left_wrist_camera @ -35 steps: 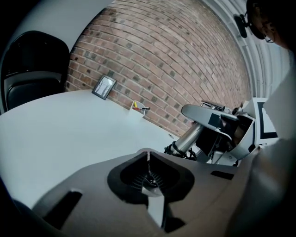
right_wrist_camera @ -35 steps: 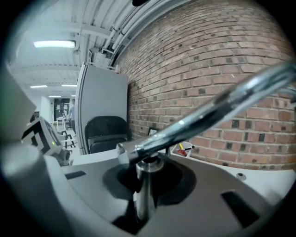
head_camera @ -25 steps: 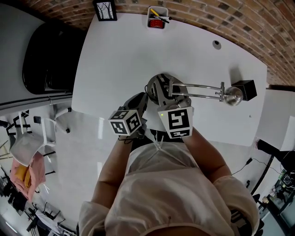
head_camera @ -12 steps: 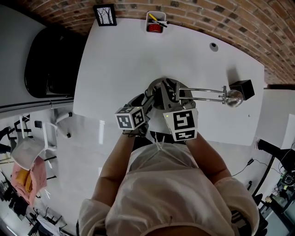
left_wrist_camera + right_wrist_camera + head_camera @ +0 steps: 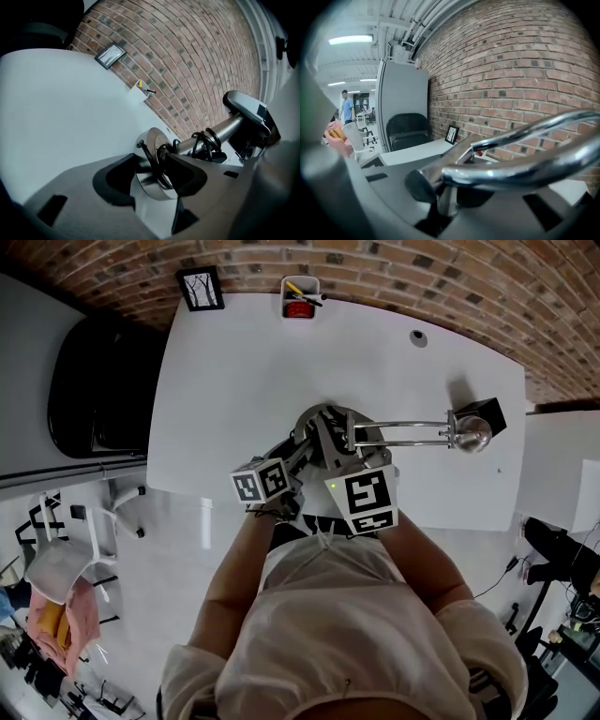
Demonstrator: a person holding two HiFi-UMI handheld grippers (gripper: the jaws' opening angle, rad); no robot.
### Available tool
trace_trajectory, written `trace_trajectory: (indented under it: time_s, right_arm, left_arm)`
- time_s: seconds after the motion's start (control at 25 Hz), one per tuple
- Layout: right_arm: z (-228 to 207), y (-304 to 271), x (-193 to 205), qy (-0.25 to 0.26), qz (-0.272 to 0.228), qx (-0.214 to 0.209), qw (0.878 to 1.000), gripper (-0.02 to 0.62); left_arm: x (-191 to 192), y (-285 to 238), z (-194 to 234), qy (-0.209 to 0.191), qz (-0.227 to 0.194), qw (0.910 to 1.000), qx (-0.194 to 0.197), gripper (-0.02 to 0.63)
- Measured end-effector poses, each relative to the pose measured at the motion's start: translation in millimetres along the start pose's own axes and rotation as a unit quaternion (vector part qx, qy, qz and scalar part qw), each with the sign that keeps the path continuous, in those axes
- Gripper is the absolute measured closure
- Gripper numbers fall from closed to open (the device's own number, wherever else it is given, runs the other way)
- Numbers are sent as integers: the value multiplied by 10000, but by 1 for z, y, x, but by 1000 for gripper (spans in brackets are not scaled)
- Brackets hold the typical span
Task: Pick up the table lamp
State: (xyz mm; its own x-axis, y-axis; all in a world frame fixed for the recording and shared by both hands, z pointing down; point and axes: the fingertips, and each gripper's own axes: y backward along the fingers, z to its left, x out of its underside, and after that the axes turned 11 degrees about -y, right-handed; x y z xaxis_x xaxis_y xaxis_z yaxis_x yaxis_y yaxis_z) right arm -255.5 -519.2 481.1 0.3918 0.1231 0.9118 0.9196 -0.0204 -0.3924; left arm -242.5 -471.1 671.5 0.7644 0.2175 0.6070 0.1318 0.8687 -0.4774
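Note:
The chrome table lamp has a round base [image 5: 317, 421] on the white table [image 5: 234, 362], and its double arm runs right to the lamp head [image 5: 472, 435]. My left gripper [image 5: 298, 450] comes at the base from the near left. Its jaws stand open, with the base's rim [image 5: 152, 161] and a loop of black cable between the fingers [image 5: 187, 176]. There is a gap to the left pad. My right gripper [image 5: 352, 448] is shut on the lamp's stem near the base. In the right gripper view the chrome arm [image 5: 525, 164] crosses just above that gripper [image 5: 443, 190].
At the table's far edge by the brick wall stand a small picture frame [image 5: 199, 289] and a white pen cup [image 5: 300, 296]. A black box [image 5: 489, 412] sits beside the lamp head. Left of the table is a black chair [image 5: 98, 371].
My left gripper has moved in toward the lamp base, and its fingers now stand either side of the rim. The right gripper has kept its hold on the stem.

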Motion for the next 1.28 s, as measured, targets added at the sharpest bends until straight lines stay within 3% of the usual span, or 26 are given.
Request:
trace_trajectory:
  time_s: [0.44, 0.92, 1.28]
  right_arm:
    - [-12, 23, -73, 358, -109, -65, 9993, 537]
    - [-34, 49, -161, 303, -598, 231, 9975, 537]
    - [-36, 74, -185, 232, -830, 267, 9959, 537]
  left_arm:
    - [-56, 5, -54, 477, -609, 9940, 776, 428]
    - [-143, 16, -103, 245, -1104, 9858, 1242, 445]
    - [-161, 31, -129, 70, -1217, 9838, 1312, 445]
